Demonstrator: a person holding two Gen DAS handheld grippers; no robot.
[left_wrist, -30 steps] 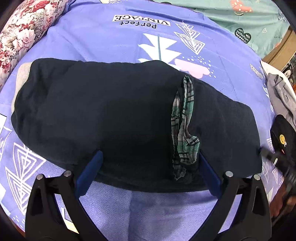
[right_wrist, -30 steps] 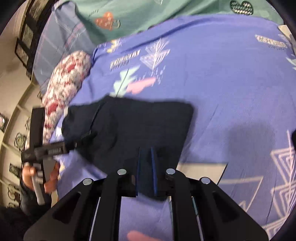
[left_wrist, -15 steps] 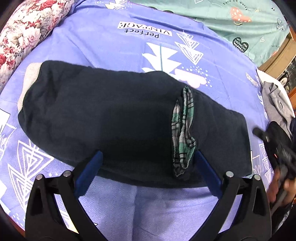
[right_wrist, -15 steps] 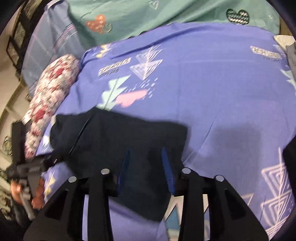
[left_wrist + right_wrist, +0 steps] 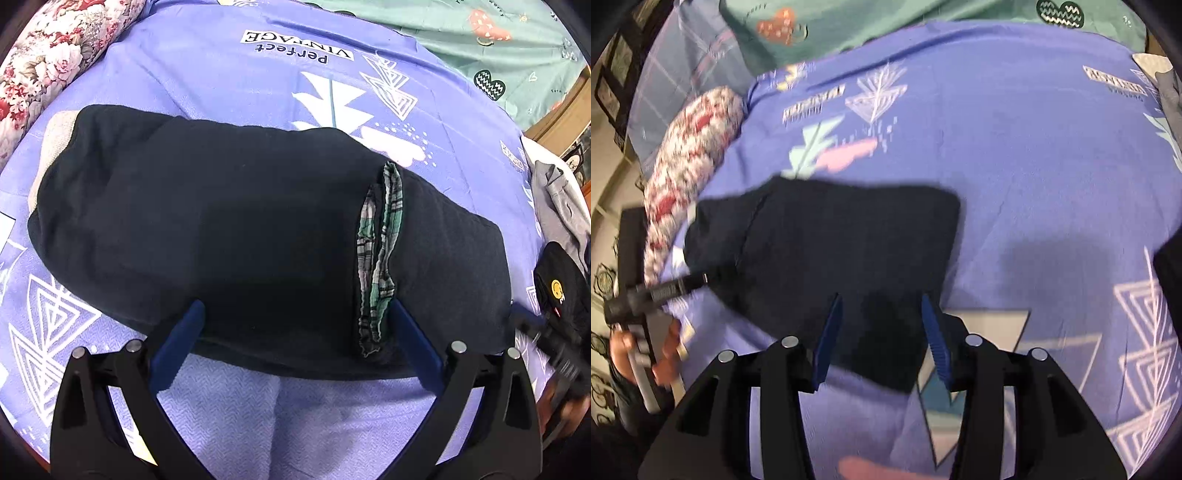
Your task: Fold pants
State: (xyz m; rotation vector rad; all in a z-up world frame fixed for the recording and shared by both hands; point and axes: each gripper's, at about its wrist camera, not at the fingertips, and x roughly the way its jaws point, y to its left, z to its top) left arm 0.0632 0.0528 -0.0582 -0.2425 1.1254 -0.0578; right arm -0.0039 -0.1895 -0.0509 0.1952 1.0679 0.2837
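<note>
now the right gripper (image 5: 882,336) has just been opening, its jaws apart over the dark pants (image 5: 831,240), while the left gripper (image 5: 295,325) gapes wide.

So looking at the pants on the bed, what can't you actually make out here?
- Right wrist view: motion blur smears the dark pants; folds and seams unreadable.
- Left wrist view: the plaid lining disappears inside the pants; its extent is hidden.
- Left wrist view: the right gripper is cut off by the frame edge.

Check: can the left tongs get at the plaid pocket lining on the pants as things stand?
Probably yes. The left tongs stand open over the near edge of the pants, and the plaid lining lies exposed on top just inside the right finger, nothing covering it.
</note>
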